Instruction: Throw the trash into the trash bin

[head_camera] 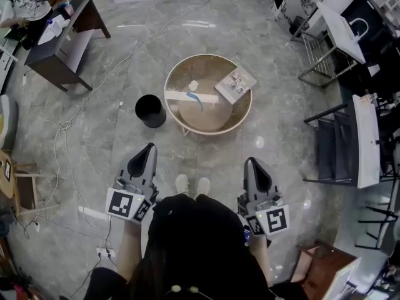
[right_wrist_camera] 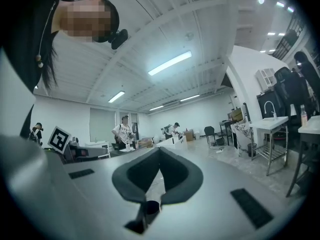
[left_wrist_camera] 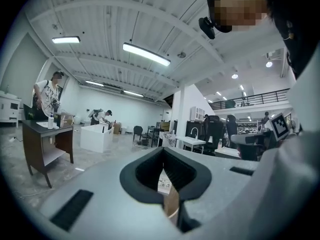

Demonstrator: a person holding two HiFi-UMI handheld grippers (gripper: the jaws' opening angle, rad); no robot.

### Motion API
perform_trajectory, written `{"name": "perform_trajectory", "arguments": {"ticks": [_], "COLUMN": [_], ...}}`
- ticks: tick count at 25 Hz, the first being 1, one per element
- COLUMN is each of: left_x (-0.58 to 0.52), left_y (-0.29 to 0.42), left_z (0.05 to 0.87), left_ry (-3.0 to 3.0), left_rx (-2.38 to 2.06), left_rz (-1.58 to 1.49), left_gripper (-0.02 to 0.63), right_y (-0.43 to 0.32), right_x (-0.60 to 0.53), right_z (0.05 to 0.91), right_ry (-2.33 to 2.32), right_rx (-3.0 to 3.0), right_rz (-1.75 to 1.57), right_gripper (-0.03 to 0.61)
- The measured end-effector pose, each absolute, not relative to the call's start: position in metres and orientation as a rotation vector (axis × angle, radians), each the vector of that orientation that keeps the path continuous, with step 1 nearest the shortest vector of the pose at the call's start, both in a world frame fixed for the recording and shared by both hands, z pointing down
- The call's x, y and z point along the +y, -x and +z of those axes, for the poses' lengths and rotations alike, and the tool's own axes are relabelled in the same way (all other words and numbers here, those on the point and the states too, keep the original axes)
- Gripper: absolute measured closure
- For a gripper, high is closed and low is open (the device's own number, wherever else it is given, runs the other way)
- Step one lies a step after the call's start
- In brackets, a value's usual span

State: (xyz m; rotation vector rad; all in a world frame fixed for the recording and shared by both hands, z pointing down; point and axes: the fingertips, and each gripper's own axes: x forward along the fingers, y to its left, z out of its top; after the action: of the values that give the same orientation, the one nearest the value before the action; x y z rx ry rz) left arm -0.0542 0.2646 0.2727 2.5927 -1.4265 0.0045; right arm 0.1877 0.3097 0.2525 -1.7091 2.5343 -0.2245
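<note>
A black trash bin (head_camera: 150, 110) stands on the floor just left of a round wooden table (head_camera: 181, 67). On the table lie a long white strip (head_camera: 185, 96), a small white scrap (head_camera: 193, 85), a blue piece (head_camera: 198, 100) and a printed booklet (head_camera: 235, 84). My left gripper (head_camera: 149, 149) and right gripper (head_camera: 250, 162) are held level in front of me, well short of the table, both shut and empty. In the left gripper view, the closed jaws (left_wrist_camera: 163, 152) frame a sliver of the table (left_wrist_camera: 172, 205). The right gripper view shows the bin (right_wrist_camera: 150, 207) below its closed jaws (right_wrist_camera: 159, 149).
A dark desk (head_camera: 59, 39) with a seated person stands far left. Cables (head_camera: 62, 130) trail across the floor on the left. Chairs and white tables (head_camera: 350, 136) crowd the right side. A wooden crate (head_camera: 19, 186) sits at the left edge. My shoes (head_camera: 192, 184) are between the grippers.
</note>
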Motion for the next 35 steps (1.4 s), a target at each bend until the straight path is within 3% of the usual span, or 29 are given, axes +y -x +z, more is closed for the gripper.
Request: {"name": "perform_trajectory", "arguments": {"ticks": [11,16,27,31,35], "left_x": [0.264,0.262,0.235,0.198,0.143], "left_y": [0.086,0.093,0.087,0.083,0.079], "left_z": [0.288,0.308,0.352,0.386,0.436], "left_ry": [-2.594,-2.567,-2.472,-2.375,-2.275], "left_rx": [-1.368,-1.291,-1.192,-1.165,-1.188], "left_rz": [-0.014,-0.036,0.042,0.086,0.183], "left_gripper": [0.609,0.609,0.606,0.546,0.546], "right_y": [-0.137,-0.126,-0.123,-0.123,-0.127], "right_x": [0.293,0.292,0.251,0.210,0.160], "right_z": [0.284,0.301,0.362,0.407,0.458], "right_ry": [1.736,1.796,1.809,1.810,1.823], "right_rx": [2.675,2.706,2.825,2.914,3.045], "right_rz": [-0.300,-0.297,-0.465,-0.528,-0.527], "right_gripper": [0.576,0.532,0.511,0.495,0.495]}}
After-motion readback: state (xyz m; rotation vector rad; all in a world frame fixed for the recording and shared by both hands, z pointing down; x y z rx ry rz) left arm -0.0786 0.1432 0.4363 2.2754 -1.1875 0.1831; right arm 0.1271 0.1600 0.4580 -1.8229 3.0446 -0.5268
